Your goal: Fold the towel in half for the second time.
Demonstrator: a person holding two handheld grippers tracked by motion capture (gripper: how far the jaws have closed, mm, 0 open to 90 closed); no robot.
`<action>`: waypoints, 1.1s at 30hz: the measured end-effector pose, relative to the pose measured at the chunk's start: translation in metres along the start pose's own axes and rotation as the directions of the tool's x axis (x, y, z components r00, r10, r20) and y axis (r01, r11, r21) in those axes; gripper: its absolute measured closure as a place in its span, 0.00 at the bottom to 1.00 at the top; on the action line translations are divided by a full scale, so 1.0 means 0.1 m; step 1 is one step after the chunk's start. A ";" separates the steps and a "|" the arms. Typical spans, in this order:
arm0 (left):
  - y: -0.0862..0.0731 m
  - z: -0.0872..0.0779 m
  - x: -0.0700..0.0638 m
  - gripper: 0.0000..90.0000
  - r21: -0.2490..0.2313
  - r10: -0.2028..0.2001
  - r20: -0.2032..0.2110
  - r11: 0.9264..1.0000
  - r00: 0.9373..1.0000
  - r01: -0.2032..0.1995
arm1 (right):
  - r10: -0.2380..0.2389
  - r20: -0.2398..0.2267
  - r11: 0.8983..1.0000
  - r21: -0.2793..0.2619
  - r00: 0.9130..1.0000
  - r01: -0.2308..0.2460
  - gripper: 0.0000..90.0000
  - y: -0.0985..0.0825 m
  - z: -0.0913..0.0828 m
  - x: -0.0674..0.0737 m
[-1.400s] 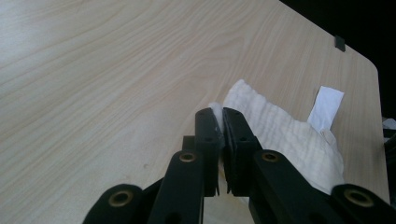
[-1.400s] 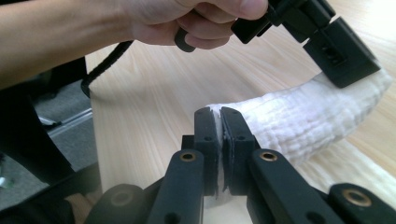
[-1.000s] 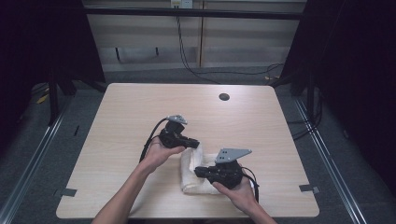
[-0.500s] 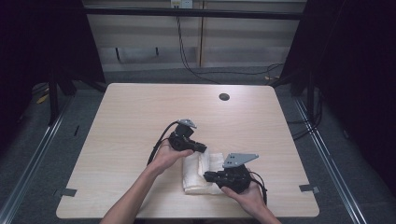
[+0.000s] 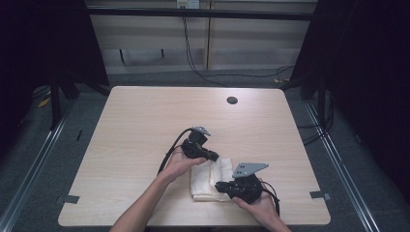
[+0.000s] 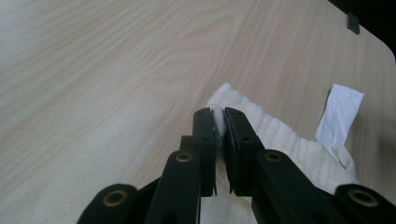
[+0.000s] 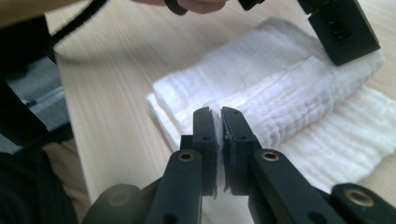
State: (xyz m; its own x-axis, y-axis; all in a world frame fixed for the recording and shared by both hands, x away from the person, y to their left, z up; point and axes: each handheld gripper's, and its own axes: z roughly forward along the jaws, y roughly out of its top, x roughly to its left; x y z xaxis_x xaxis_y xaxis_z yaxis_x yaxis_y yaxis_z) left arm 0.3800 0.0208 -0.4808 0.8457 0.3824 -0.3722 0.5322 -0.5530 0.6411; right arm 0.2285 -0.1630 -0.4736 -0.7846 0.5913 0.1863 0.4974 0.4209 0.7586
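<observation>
A white folded cloth (image 5: 207,180) lies on the wooden table (image 5: 145,125) near its front edge. My left gripper (image 5: 214,157) is at the cloth's far edge, shut on a corner of it (image 6: 219,116). From the near right my right gripper (image 5: 218,185) is shut on a raised fold of the cloth (image 7: 218,114). In the left gripper view the cloth (image 6: 285,140) runs off to the right with a white label (image 6: 340,112) at its edge. The right gripper view has the stacked layers (image 7: 299,88) ahead, and the left gripper's black body (image 7: 343,32) resting over their far end.
A round cable hole (image 5: 232,100) sits at the table's far side. Grey tape marks lie at the front left (image 5: 70,198) and front right (image 5: 320,195) corners. Dark frame posts flank the table, and cables hang behind it.
Both hands have sunk toward the table. The left gripper has shifted right and nearer with its corner of cloth. The right gripper has come a little nearer with its fold.
</observation>
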 end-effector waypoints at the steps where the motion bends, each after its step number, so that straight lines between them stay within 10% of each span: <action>1: 0.00 0.02 0.00 0.92 -0.002 0.000 0.012 1.000 1.000 0.000 | 0.005 0.000 1.000 0.002 1.000 -0.005 0.94 -0.01 0.01 0.00; 17: -0.01 0.11 -0.01 0.80 -0.021 0.012 0.030 1.000 0.999 -0.012 | 0.011 0.077 0.997 0.070 0.997 -0.017 0.89 -0.21 -0.09 -0.07; 33: 0.02 0.04 -0.10 0.62 -0.088 0.032 0.008 0.996 0.999 -0.031 | 0.085 0.113 0.996 0.024 0.990 -0.089 0.58 -0.24 -0.21 -0.15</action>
State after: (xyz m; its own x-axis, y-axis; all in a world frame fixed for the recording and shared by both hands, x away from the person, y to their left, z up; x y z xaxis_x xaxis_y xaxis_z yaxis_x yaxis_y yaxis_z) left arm 0.3722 0.0127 -0.4789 0.8625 0.3587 -0.3569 0.5001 -0.4969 0.7092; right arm 0.2206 -0.1966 -0.4819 -0.6923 0.6991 0.1786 0.5736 0.3830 0.7241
